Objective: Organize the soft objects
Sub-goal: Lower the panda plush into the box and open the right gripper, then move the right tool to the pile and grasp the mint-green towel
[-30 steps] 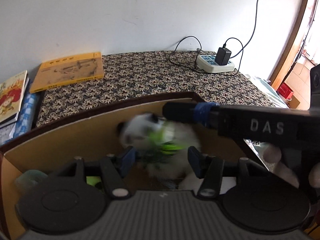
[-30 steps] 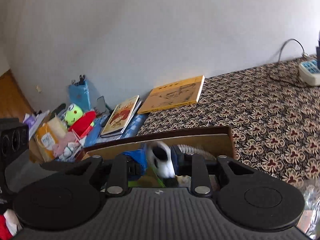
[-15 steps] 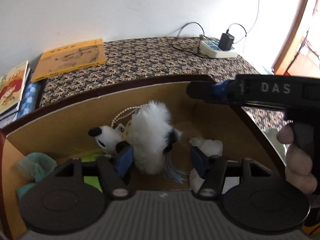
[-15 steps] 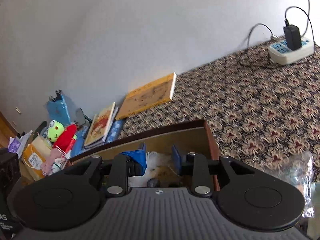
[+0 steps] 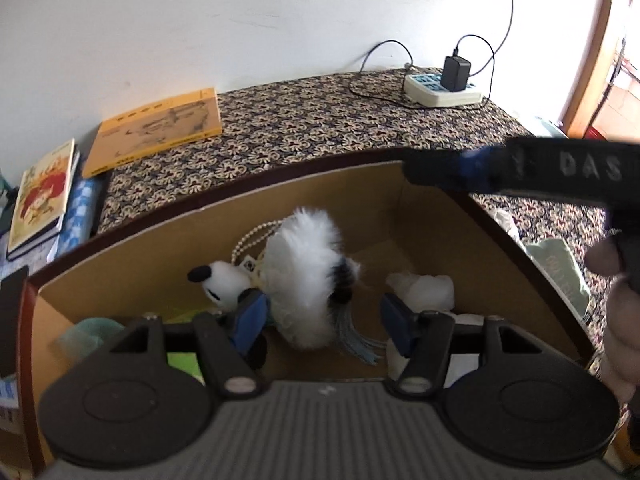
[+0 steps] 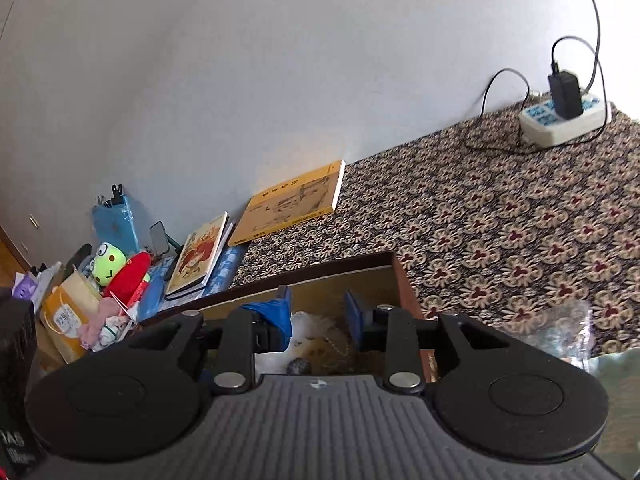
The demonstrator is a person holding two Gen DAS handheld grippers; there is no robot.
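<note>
Left gripper (image 5: 322, 318) open above the cardboard box (image 5: 168, 236), pads clear of the white plush toy (image 5: 304, 276), which now lies still inside, no longer a blur in the jaws. Right gripper (image 6: 318, 314) parted and empty, drawn back over the box rim. Beyond: patterned cloth (image 5: 320, 128), yellow book (image 5: 160, 130), power strip (image 5: 442, 90), white wall.

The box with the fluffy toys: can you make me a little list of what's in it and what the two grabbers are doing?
box: brown cardboard box, open on top
inside: white fluffy toy, panda plush, small white plush, bead chain
left gripper: open, holding nothing, above the box
right gripper: open, holding nothing, over the box's edge
outside box: frog plush, yellow book
</note>
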